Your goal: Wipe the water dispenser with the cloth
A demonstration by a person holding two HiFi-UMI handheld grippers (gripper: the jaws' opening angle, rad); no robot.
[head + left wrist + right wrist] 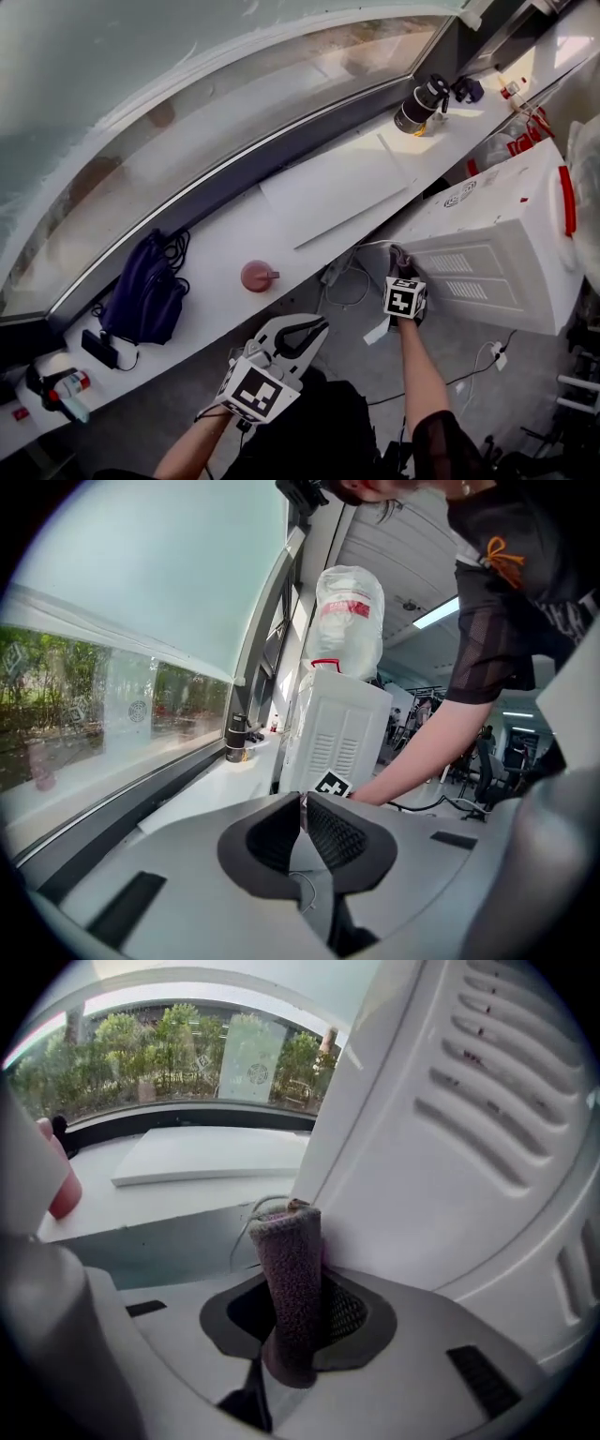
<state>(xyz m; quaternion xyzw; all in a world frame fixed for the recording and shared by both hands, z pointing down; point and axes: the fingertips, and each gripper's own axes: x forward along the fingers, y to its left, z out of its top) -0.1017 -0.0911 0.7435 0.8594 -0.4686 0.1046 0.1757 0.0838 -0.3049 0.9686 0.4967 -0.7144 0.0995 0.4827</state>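
Observation:
The white water dispenser (487, 262) stands at the right, its slatted back panel towards me and a water bottle (349, 611) on top. My right gripper (403, 272) is shut on a folded mauve cloth (291, 1288) and presses it against the dispenser's lower left corner (450, 1147). The cloth stands up between the jaws and hides their tips. My left gripper (314, 326) hangs lower left, well away from the dispenser. It is shut with nothing in it; in the left gripper view its pads (323, 832) meet at the tip.
A long white window ledge (225, 234) runs along the glass. On it are a pink cup (257, 276), a dark blue bag (145, 291), a flat white board (337, 192) and a black flask (420, 103). Cables (352, 281) trail on the grey floor beside the dispenser.

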